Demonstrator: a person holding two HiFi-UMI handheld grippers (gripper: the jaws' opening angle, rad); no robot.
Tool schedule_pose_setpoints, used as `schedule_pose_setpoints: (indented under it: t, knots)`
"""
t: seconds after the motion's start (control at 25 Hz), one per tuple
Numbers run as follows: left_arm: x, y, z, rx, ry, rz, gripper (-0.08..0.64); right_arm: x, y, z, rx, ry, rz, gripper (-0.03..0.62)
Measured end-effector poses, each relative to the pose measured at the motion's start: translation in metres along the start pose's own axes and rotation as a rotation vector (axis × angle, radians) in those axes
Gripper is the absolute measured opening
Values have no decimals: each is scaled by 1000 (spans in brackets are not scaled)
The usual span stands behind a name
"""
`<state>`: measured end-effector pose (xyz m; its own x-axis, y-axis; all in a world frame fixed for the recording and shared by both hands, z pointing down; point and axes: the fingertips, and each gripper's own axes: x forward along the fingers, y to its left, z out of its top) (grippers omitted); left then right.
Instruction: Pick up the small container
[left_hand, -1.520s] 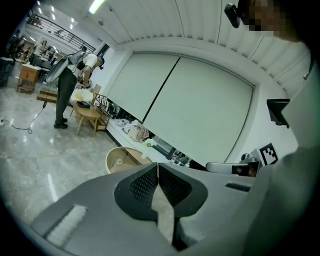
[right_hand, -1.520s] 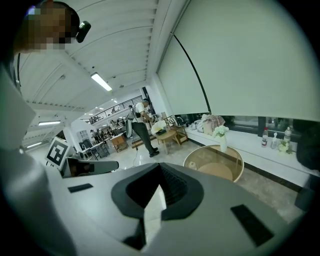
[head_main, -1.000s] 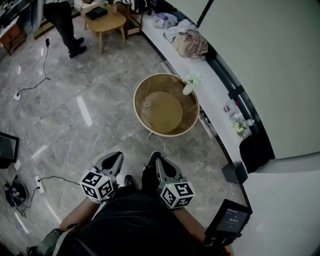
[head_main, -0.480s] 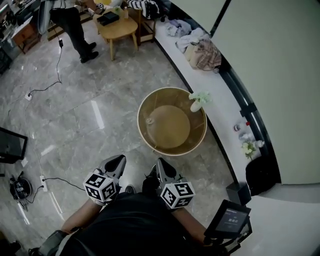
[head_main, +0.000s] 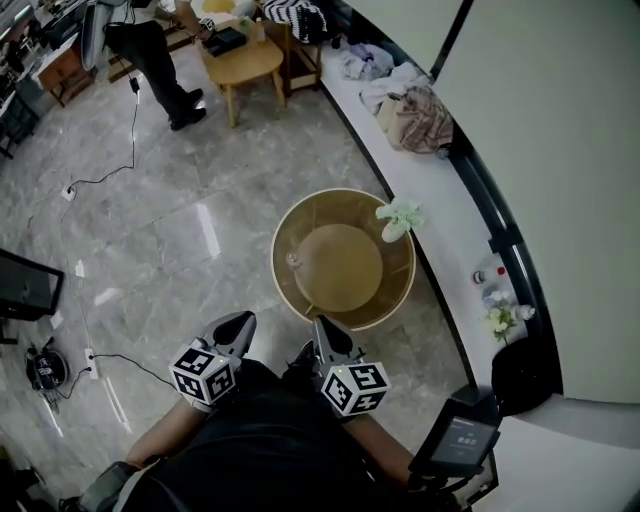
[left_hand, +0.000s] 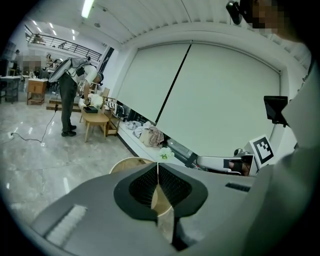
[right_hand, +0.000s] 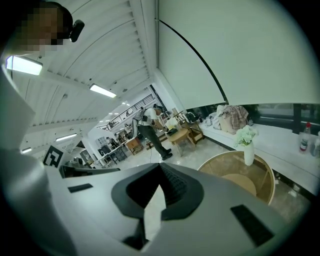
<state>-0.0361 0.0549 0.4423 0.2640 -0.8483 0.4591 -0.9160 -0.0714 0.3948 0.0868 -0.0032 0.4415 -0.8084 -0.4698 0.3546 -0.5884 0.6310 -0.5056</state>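
Observation:
A round table with a wooden rim and a glass top stands on the marble floor ahead of me. A small pale container stands near its left edge. A white vase of flowers stands at its right rim and also shows in the right gripper view as the vase. My left gripper and right gripper are held side by side short of the table's near rim, both shut and holding nothing. The left gripper and right gripper show their jaws meeting.
A white ledge curves along the window at right, with heaped clothes and small bottles. A person stands by a low wooden table far ahead. Cables trail over the floor at left. A screen sits at lower right.
The round table has come closer and sits lower in the head view. Both grippers have travelled forward toward it, still side by side and shut.

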Motion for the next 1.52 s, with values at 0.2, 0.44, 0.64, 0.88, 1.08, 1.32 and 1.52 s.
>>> schedule_pose_setpoints:
  t: [0.2,0.44,0.64,0.88,1.08,1.32,1.52]
  knots:
    - [14,7,4,49,22,47,3,10,-13,4,16,14,7,6]
    - [33,34,11,73,58,55,2,31,-24,12,40,19,-29,6]
    - [65,53,24,94,98,-7,3,56,-39,24,63,15,-100,6]
    - [100,97,41,207,134,-61,3,92,-46,39,74,-4,-196,6]
    - [146,135,35,265,197,-105,3,114,-65,43,-19,3,-294,6]
    - [194,153,3,436,224,-145,3,111,-92,4,36,52,-381,6]
    - [235,158,-37,506,256,-176,24,116,-118,-25,75,92,-380,6]
